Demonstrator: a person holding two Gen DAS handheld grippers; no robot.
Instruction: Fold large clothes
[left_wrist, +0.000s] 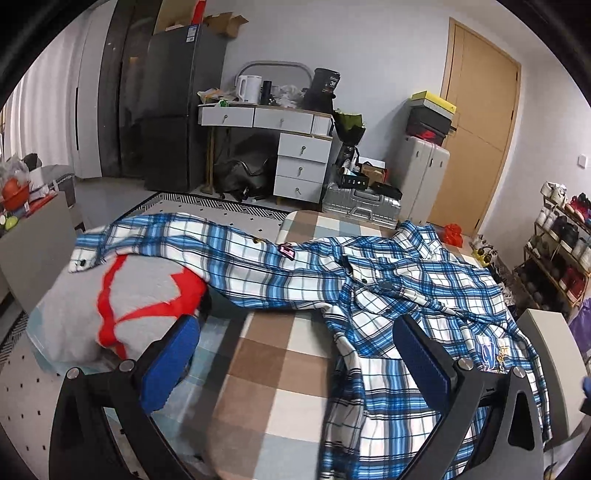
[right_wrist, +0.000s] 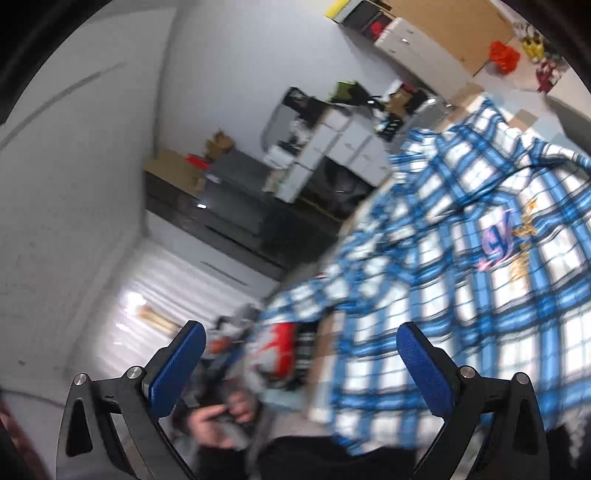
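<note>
At the bottom of the left wrist view, the left gripper (left_wrist: 295, 354) stands wide open and holds nothing, above the brown-and-beige checked tablecloth (left_wrist: 266, 362). The right gripper (right_wrist: 301, 363), low in its blurred, tilted view, is likewise spread and empty. The crumpled blue-and-white plaid shirt (left_wrist: 399, 295) sprawls across centre and right, one sleeve reaching upper left over a grey cushion with red markings (left_wrist: 122, 295). Folding seems not yet begun; next, likely grasp and flatten the shirt.

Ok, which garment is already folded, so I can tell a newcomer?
Start at the checked brown, white and pale-blue tablecloth. Left of the spread blue-and-white plaid shirt lies a folded grey fleece garment under the shirt's sleeve. Only it is plain grey with red markings.
</note>
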